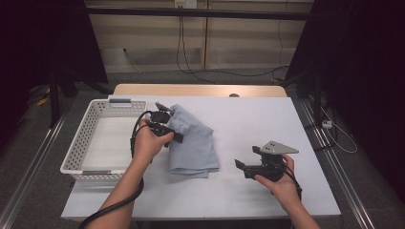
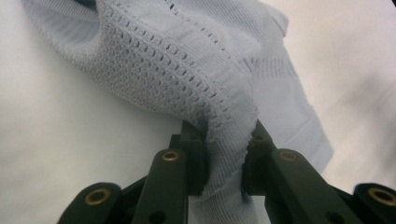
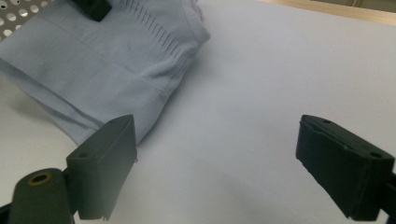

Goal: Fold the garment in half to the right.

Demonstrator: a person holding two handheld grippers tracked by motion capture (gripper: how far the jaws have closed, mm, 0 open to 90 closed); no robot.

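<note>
Item: pale blue knitted garment (image 1: 193, 143), folded, on the white worktop (image 1: 258, 124) just right of the white perforated basket (image 1: 90, 138). Its long axis runs from the far left corner, near the basket's far rim, to the near right.

Left gripper (image 1: 162, 117): my fingers (image 2: 196, 158) are clamped on the garment's far left edge, a fold of ribbed knit pinched between the pads. That corner is lifted off the worktop; the rest drapes down and away to the near right.

Right gripper (image 1: 246, 164): my fingers (image 3: 105, 165) stand wide apart, holding nothing, low over bare worktop. The garment lies to their left, its near right corner the closest part, near but not touching.

Basket: empty as far as I can see, open side up, directly left of my left hand (image 1: 148, 143).

Judgement: the garment looks bound for the basket. My left hand already has it and is the nearer one; the carry would go leftward over the basket's right wall, with the trailing near end likely to drag.
</note>
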